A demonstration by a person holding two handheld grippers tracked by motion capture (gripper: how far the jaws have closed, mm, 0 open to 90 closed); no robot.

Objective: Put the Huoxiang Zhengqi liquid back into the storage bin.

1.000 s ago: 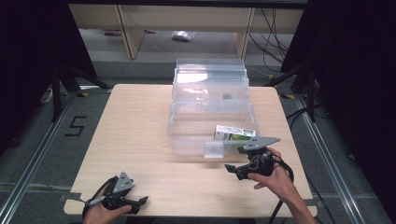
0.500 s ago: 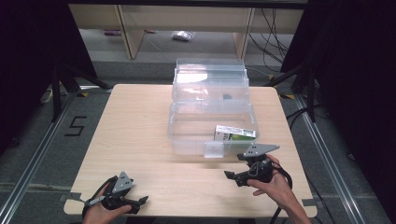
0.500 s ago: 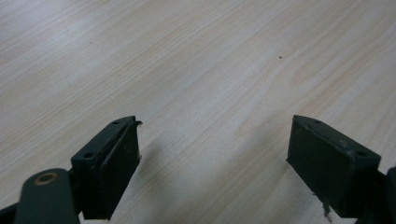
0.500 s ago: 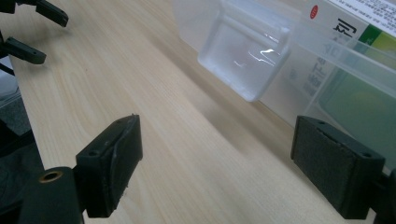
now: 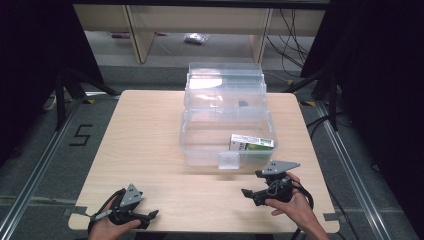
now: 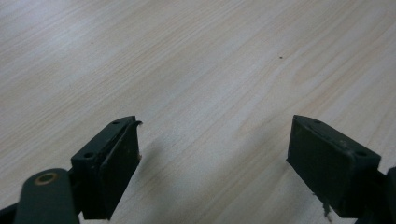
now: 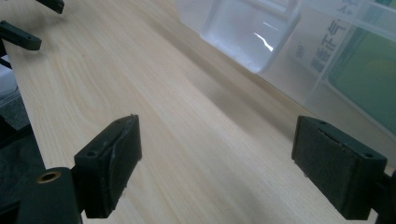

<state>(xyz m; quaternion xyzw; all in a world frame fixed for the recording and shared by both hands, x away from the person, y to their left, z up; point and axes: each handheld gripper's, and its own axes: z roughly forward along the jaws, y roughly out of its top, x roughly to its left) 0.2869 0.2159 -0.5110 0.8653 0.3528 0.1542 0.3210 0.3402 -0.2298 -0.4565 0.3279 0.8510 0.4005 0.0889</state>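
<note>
The left hand-held gripper (image 5: pixel 150 216) is resting low at the near left corner of the wooden surface (image 5: pixel 150 135), its jaws standing wide apart with nothing but bare wood between them. Toward the middle, a clear plastic box (image 5: pixel 226 131) is sitting open on the surface, and a green-and-white carton (image 5: pixel 251 144) is lying inside it by the right wall. The right hand-held gripper (image 5: pixel 248 193) is hovering just in front of the box, jaws spread wide and holding nothing, well apart from the carton.
</note>
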